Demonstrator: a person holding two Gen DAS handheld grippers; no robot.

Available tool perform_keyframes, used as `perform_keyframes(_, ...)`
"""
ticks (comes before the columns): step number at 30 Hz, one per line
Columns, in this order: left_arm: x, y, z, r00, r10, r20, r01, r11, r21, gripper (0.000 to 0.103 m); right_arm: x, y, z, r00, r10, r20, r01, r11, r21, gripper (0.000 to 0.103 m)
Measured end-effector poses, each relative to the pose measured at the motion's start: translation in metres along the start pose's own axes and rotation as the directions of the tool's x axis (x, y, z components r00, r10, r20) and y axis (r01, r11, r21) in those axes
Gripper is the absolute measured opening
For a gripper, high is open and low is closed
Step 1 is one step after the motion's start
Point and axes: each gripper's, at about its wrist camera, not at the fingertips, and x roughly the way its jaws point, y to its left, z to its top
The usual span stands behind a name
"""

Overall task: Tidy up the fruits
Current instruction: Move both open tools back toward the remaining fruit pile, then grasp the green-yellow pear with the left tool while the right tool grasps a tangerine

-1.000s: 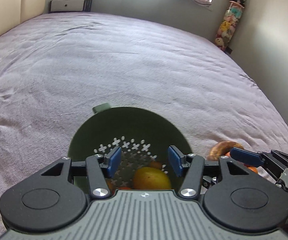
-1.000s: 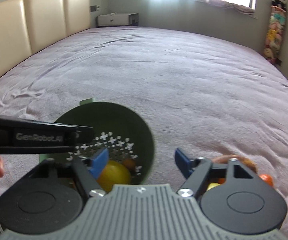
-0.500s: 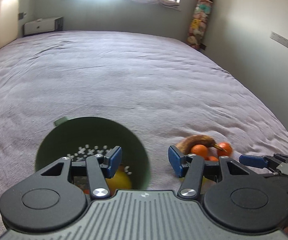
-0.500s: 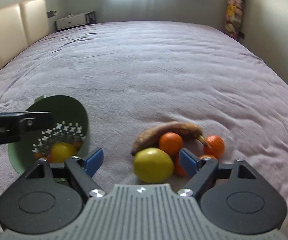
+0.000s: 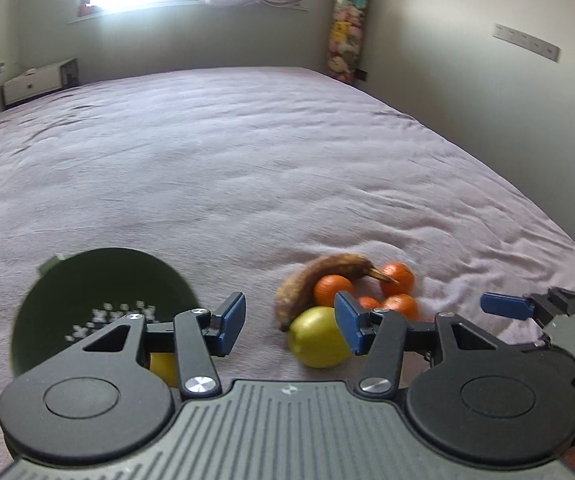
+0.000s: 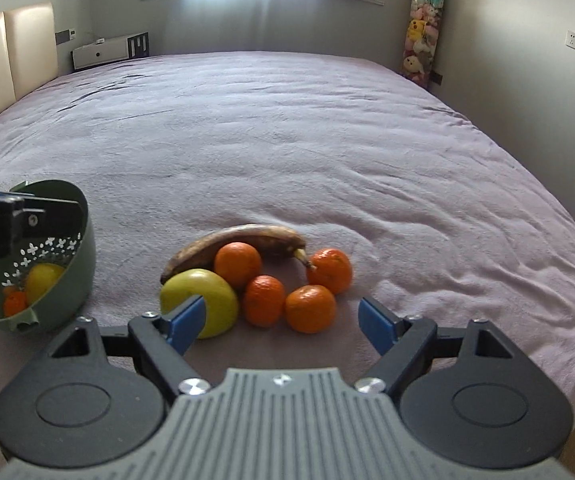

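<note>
Fruit pile sits on the bed, near the front edge, just ahead of the right tool. Contents: one yellow-green apple, four mandarins, one overripe banana.

Clock positions, taken from the middle mandarin in the right wrist view: apple at 9, touching or just beside it; second mandarin at 11; third mandarin at 3; fourth mandarin at 1; banana arcs behind from 10 to 1, stem pointing at the fourth mandarin.

Handling, judged:
- Apple: firm, smooth, heaviest of the lot; likely slippery on the pads. Grip across its widest part.
- Mandarins: light, soft peel with some give; close gently across the middle. Packed tight, so neighbours may roll.
- Banana: brown and probably mushy; bruises or splits easily. Take it mid-length with light pressure.

Green colander bowl lies well off at 9, tipped on its side, with a yellow fruit and a small orange one inside.

Right tool: jaws apart, have just been opening, nothing clamped; its left pad overlaps the apple in view. Left tool: jaws partly apart, empty, over bare bedding between bowl and pile.

Writing: a fragment of white lettering on the left tool's side at the frame edge, not legible. No fruit labels seen.
</note>
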Motion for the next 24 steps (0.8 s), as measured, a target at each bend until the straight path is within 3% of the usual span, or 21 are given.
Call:
perform_keyframes(5,0.010,-0.019,-0.008,1.000,0.016,-0.013,-0.015,0.999,0.050,0.061,0.006,-0.023,-0.006,0.999,0.028,-0.031,-0.025,0.995,0.093,0.081)
perform_keyframes(12,0.028,-0.022,-0.015,0.997,-0.022,-0.074,0.024,0.999,0.026,0.061,0.017,-0.044,-0.012,0.994,0.062,-0.088,-0.044,0.979,0.197,0.080)
perform_keyframes(15,0.035,-0.027,-0.021,0.997,-0.035,-0.075,0.039,0.998,0.054,0.062,0.020,-0.050,-0.010,0.992,0.091,-0.093,-0.065,0.965,0.254,0.075)
perform_keyframes(20,0.047,-0.042,-0.031,0.998,-0.024,-0.055,0.033,0.987,0.157,0.074,0.027,-0.055,-0.006,0.989,0.108,-0.098,-0.075,0.951,0.299,0.064)
perform_keyframes(24,0.057,-0.044,-0.033,0.998,-0.024,-0.055,0.033,0.987,0.156,0.081,0.039,-0.058,-0.004,0.989,0.103,-0.110,-0.058,0.934,0.353,0.053)
